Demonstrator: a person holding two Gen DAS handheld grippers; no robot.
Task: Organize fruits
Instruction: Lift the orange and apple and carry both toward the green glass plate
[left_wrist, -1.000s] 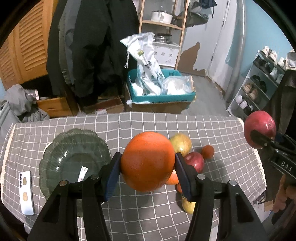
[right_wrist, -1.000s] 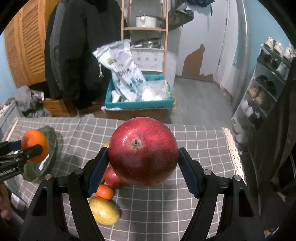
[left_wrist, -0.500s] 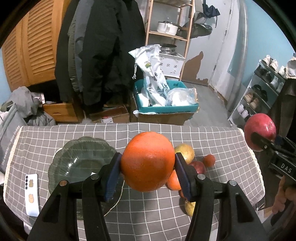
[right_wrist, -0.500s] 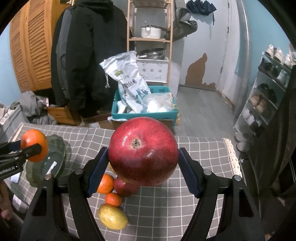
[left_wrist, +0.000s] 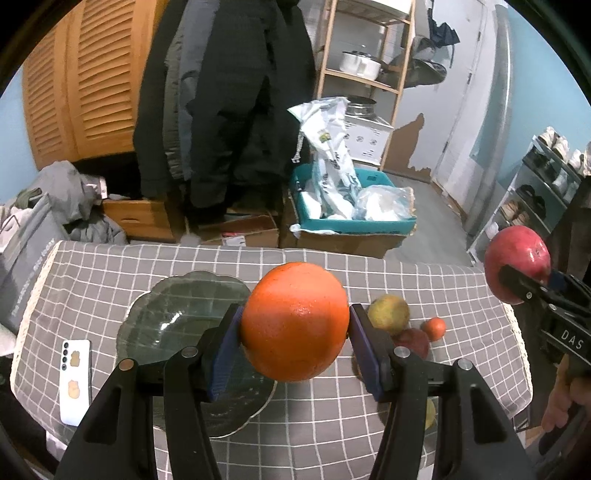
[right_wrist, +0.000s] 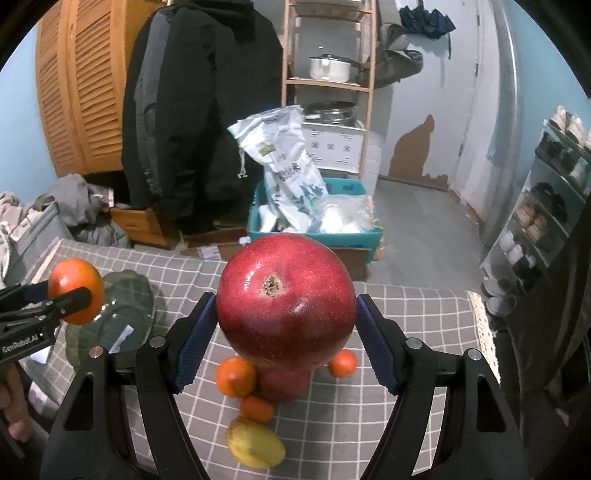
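Note:
My left gripper (left_wrist: 294, 339) is shut on a large orange (left_wrist: 295, 321), held in the air above the checked tablecloth, just right of a green glass plate (left_wrist: 173, 317). My right gripper (right_wrist: 284, 343) is shut on a big red apple (right_wrist: 286, 306), also lifted above the table. In the right wrist view the orange (right_wrist: 75, 291) hangs over the plate (right_wrist: 125, 317) at the left. Below the apple lie several loose fruits: an orange (right_wrist: 236, 376), small tangerines (right_wrist: 343, 363), a yellow fruit (right_wrist: 255, 446) and a red apple (left_wrist: 413, 341).
A white phone (left_wrist: 75, 380) lies left of the plate near the table's edge. Beyond the far edge stand a teal crate with bags (left_wrist: 351, 206), cardboard boxes, hanging dark coats and a wooden shelf. A shoe rack (left_wrist: 543, 192) is at the right.
Both grippers have risen and drawn back from the table with their fruits; more of the tablecloth and the room shows. The grips are unchanged.

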